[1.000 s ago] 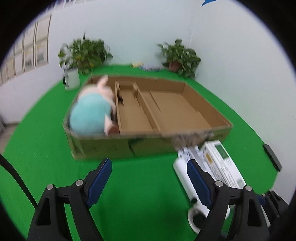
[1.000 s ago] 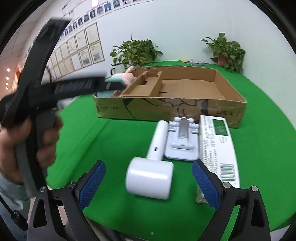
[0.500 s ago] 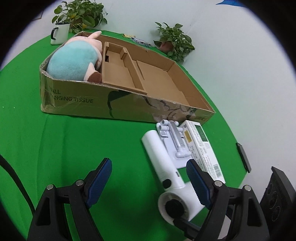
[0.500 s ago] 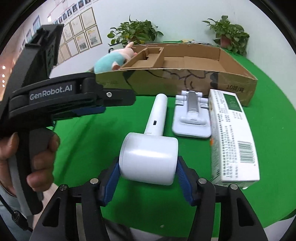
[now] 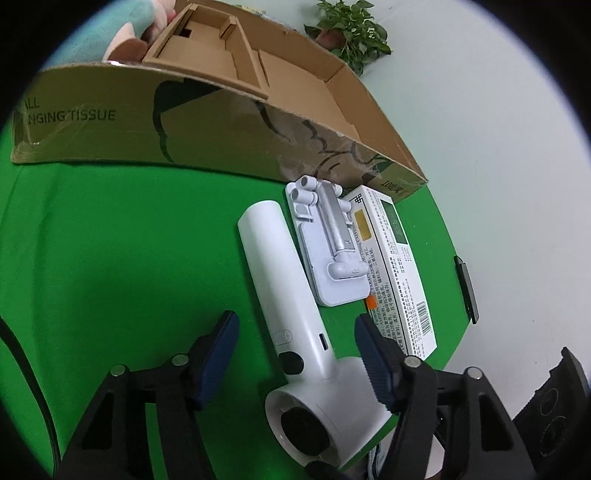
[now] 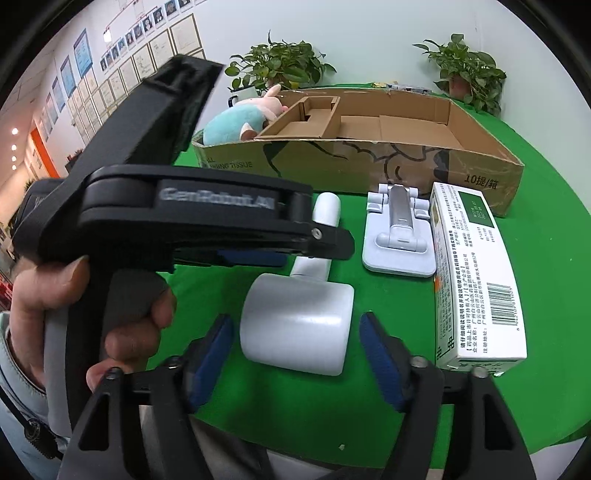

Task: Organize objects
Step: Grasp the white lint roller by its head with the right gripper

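The white handheld hair dryer [image 5: 291, 317] is seen lying on the green table cloth [image 5: 110, 258], near the brown cardboard tray [image 5: 229, 122]. The left gripper [image 5: 295, 343] is being closed around its handle, the pads not yet touching. The dryer's barrel is bracketed by the right gripper [image 6: 297, 343], with small gaps visible at both blue pads.

The left claw [image 6: 325, 240] hides the hair dryer [image 6: 299, 325] handle's middle (its label is blurred); the plush toy [image 5: 122, 33] is cut off by the left wrist picture's edge.
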The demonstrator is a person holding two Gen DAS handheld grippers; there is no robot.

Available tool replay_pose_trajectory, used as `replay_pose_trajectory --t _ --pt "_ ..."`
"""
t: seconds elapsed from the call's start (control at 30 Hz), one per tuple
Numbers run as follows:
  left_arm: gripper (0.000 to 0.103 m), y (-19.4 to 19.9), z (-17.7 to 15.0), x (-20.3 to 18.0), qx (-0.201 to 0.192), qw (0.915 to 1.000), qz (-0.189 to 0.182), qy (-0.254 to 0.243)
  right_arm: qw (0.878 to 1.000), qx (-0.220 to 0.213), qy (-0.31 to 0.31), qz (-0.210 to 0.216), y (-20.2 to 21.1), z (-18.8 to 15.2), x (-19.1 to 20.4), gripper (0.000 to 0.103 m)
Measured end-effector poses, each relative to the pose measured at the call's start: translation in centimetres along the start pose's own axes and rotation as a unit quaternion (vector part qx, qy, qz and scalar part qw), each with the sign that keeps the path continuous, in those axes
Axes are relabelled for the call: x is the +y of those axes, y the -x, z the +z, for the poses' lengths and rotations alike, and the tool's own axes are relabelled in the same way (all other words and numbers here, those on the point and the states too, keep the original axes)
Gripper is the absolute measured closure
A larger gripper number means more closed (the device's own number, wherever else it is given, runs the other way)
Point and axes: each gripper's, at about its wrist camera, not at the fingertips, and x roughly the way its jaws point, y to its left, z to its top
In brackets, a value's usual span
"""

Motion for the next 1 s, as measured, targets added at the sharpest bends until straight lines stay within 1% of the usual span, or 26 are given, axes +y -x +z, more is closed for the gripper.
replay_pose_trajectory --t 0.07,0.13,0.2,0.4,0.6,0.8,0.87,1.0 --pt "0.053 -0.3 -0.2 -0.2 0.007 1.0 -0.002 -0.004 1.0 -0.001 0.005 -0.005 -0.1 -0.1 0.1 0.045" --pt "0.059 -0.4 -0.4 -0.4 0.006 0.9999 0.007 -0.011 1.0 -0.002 0.004 -0.008 -0.1 -0.2 0.2 0.046" --pt "0.064 -0.6 -0.7 -0.4 0.01 0.9999 0.0 -0.009 1.0 -0.004 0.007 -0.014 -0.1 -0.5 0.3 0.046" --pt "0.066 0.0 -1.6 -0.6 -0.002 1.0 0.001 -0.003 0.999 -0.016 0.022 -0.03 0.2 -1.4 1.0 0.046" --pt "0.068 0.9 -2.1 -0.9 -0.008 0.9999 0.01 -0.01 0.999 -0.03 0.02 -0.028 0.7 -2.3 1.4 0.047" --pt "0.07 2.2 -1.7 -1.1 -0.019 0.9997 0.012 -0.011 0.999 -0.032 0.011 -0.023 0.6 -2.5 1.5 0.047" --pt "0.07 2.8 -1.6 -1.5 -0.025 0.9995 0.011 -0.018 0.999 -0.033 0.003 -0.018 0.7 -2.4 1.2 0.047" --pt "0.072 3.8 -1.1 -2.5 -0.04 0.9985 0.015 -0.034 0.999 -0.038 -0.001 -0.024 0.9 -2.2 1.0 0.048"
